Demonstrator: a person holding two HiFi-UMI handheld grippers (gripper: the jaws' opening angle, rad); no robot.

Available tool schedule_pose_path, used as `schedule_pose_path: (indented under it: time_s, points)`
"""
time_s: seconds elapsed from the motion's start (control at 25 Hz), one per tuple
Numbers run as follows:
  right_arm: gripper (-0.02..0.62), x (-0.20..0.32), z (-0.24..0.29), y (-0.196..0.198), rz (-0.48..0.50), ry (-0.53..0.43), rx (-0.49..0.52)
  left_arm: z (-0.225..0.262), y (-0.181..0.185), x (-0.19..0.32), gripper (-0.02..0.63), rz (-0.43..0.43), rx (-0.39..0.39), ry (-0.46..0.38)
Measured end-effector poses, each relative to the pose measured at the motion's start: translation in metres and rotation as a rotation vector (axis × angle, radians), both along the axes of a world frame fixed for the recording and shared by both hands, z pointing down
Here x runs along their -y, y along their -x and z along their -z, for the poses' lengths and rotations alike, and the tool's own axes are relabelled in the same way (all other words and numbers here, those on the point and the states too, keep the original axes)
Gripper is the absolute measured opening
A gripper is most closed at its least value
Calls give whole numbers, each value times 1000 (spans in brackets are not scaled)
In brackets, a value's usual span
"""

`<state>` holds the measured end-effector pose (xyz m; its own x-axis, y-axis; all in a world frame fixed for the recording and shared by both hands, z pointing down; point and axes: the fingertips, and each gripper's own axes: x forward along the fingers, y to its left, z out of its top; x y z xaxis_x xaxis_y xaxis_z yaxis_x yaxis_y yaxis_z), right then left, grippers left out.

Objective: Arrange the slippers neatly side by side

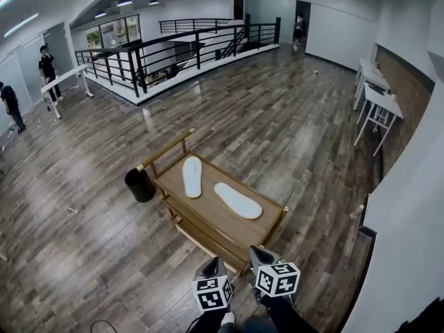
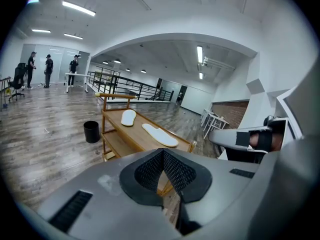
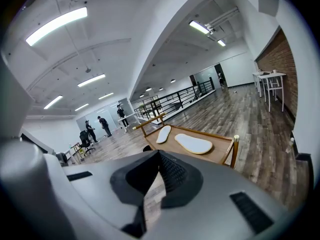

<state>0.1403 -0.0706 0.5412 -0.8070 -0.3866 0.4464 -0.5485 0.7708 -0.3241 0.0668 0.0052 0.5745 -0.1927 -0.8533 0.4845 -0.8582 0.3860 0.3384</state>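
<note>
Two white slippers lie sole-up on the top shelf of a wooden cart (image 1: 274, 212). The far slipper (image 1: 192, 176) points along the cart's back-left end. The near slipper (image 1: 237, 200) lies apart from it at an angle, toward the right end. Both show again in the left gripper view, far slipper (image 2: 128, 117) and near slipper (image 2: 159, 134), and in the right gripper view, far slipper (image 3: 163, 133) and near slipper (image 3: 193, 143). My left gripper (image 1: 214, 268) and right gripper (image 1: 262, 257) hang side by side before the cart's near edge, both shut and empty.
A black bin (image 1: 140, 184) stands on the wood floor at the cart's left end. White desks (image 1: 378, 99) line the right wall, and a white wall corner (image 1: 406, 214) is close on the right. A black railing (image 1: 173, 50) and several people stand far back.
</note>
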Motion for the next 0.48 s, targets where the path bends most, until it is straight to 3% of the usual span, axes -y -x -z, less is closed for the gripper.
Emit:
schedule_pose_path:
  time_s: [0.32,0.48]
  points:
    - [-3,15,-8,22,69,9,-27,-8,18,7,0,59,-12,17]
    - [-3,17,-12,55,165,24,-30,-10,42,1,0,156,-11,35]
